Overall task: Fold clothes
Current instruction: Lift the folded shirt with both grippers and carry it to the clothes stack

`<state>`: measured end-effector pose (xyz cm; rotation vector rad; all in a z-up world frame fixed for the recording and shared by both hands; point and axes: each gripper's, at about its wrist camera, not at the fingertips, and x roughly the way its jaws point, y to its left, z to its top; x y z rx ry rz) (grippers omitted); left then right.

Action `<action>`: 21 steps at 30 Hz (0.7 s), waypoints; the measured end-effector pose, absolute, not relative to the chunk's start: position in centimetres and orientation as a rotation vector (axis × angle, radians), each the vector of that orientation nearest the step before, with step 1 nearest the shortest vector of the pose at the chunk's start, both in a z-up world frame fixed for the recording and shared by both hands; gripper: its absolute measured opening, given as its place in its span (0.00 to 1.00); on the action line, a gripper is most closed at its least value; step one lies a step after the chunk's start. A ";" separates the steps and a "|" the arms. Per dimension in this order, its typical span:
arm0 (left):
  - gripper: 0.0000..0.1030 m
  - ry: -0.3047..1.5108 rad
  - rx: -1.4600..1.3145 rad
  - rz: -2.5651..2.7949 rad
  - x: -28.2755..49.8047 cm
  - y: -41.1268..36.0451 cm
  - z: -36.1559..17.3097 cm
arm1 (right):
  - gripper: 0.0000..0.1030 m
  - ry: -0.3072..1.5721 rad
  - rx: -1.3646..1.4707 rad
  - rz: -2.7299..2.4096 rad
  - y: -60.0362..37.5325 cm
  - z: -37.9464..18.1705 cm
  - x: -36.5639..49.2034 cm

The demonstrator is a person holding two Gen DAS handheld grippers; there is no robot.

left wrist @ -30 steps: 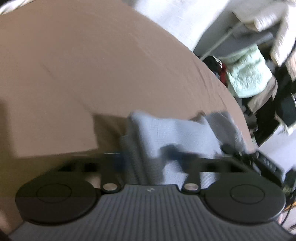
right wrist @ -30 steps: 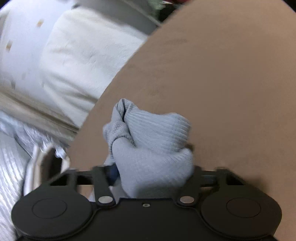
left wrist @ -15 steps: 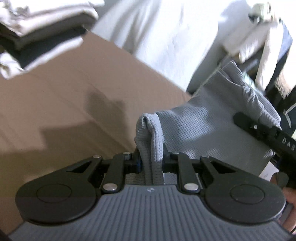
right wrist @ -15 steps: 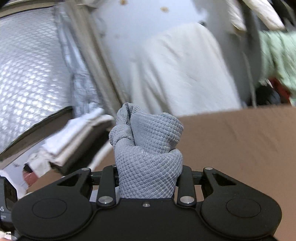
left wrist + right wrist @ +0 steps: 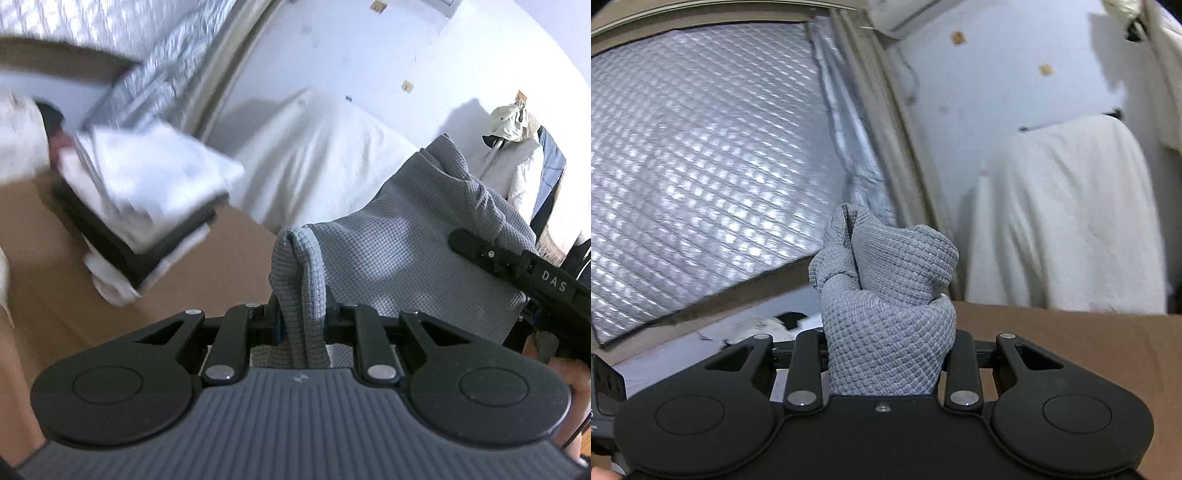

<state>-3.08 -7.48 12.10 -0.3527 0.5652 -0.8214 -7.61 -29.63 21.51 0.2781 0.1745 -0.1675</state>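
The left hand-held gripper (image 5: 300, 317) is being kept narrow, its jaws pinched on a folded edge of the grey waffle-knit garment (image 5: 406, 258), which is being held up above the brown desk (image 5: 207, 273). From that pinch the cloth is being stretched rightward to the right hand-held gripper (image 5: 517, 273), seen at the frame's right edge. A blurred stack of folded clothes (image 5: 147, 192) is lying on the desk to the left.

In the right wrist view, the right hand-held gripper (image 5: 888, 354) is being held around a thick bunch of the same garment (image 5: 886, 295), gripped between its jaws and raised over the desk (image 5: 1071, 339). A white cloth-covered object (image 5: 1063, 221) is standing behind the desk.
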 end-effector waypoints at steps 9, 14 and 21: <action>0.17 0.492 -0.232 -0.698 2.3 -2.3 14.4 | 0.35 0.173 0.245 0.024 -26.3 22.6 -0.3; 0.17 0.541 -0.189 -0.630 8.6 -2.6 13.7 | 0.35 0.211 0.296 0.132 -28.1 19.9 6.8; 0.17 0.611 -0.285 -0.599 22.3 -5.2 16.1 | 0.35 0.269 0.356 0.209 -34.0 18.0 20.2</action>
